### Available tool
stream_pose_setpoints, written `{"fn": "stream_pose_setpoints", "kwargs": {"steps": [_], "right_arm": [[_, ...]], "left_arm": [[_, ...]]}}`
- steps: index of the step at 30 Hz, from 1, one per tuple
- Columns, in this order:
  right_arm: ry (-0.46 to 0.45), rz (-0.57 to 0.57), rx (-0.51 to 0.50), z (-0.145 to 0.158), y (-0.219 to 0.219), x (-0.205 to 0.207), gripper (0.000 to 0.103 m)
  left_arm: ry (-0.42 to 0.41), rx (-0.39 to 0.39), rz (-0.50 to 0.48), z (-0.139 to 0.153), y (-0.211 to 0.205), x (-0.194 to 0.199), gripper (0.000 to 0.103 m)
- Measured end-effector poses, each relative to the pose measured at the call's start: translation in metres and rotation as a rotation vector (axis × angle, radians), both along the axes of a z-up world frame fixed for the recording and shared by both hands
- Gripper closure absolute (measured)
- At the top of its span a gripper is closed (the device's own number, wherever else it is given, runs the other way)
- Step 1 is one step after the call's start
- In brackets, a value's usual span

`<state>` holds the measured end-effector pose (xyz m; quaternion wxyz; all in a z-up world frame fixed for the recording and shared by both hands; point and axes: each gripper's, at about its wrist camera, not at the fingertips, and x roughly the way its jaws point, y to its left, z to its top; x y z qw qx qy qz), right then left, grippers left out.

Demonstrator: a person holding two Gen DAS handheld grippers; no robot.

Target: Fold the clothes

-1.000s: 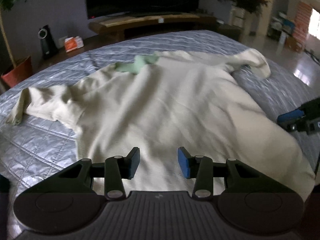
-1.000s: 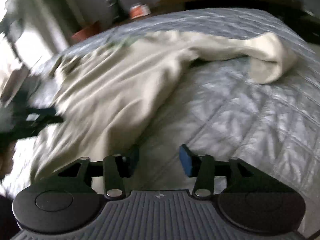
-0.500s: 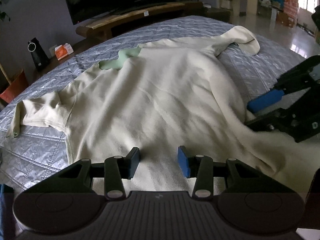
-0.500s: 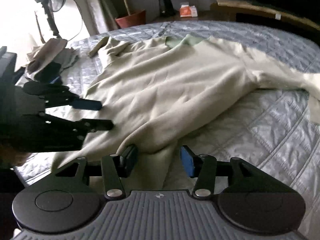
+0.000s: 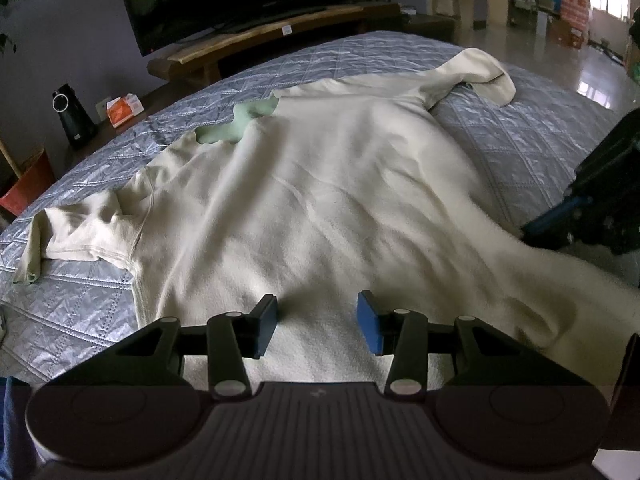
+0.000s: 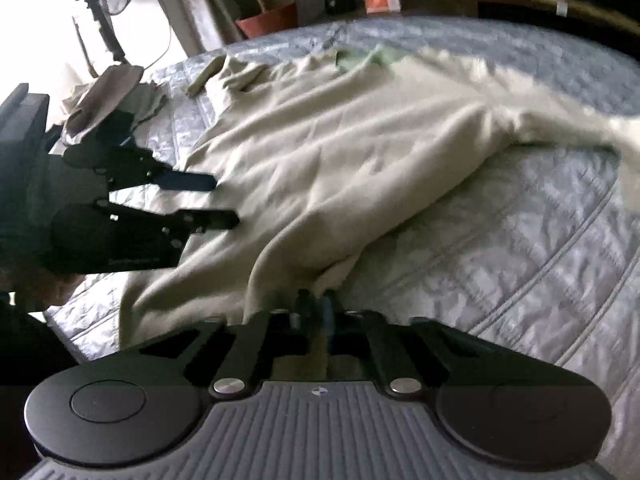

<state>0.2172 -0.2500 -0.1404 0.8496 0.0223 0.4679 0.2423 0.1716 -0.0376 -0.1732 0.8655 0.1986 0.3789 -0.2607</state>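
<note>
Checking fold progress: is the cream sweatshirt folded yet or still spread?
Spread. The cream sweatshirt lies flat on the bed, both sleeves out sideways.

The sweatshirt (image 5: 328, 184) is pale cream all over, with a mint-green lining at its collar (image 5: 236, 126) toward the bed's far edge. The bedspread (image 6: 500, 248) under it is silvery blue-grey, stitched in a diamond quilt pattern. The left gripper (image 5: 316, 324) is black with blue pads (image 5: 366, 322); the right gripper (image 6: 316, 312) is black too, with blue between its closed jaws. Beyond the far left corner stand a terracotta-orange pot (image 6: 268, 20) and an orange-and-white box (image 5: 124, 110).
</note>
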Motion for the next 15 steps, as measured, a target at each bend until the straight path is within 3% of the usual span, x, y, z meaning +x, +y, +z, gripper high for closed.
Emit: {"fn": "stream_pose_setpoints", "kwargs": {"steps": [7,11,13,15], "right_arm": [[-0.058,-0.066,-0.061,0.03,-0.031,-0.015,0.1],[-0.051,-0.151,-0.171,0.031,-0.052,-0.02,0.099],[-0.078,-0.152,-0.298,0.027,-0.052,-0.023,0.099],[-0.133,-0.124,-0.523,0.018,-0.041,-0.026,0.094]], "left_arm": [[0.007,-0.005,0.003,0.0,0.001,0.001,0.06],[0.005,-0.005,0.001,-0.001,0.001,0.0,0.059],[0.002,-0.003,0.001,-0.001,0.001,0.0,0.058],[-0.003,0.001,-0.002,-0.001,0.001,0.0,0.057]]}}
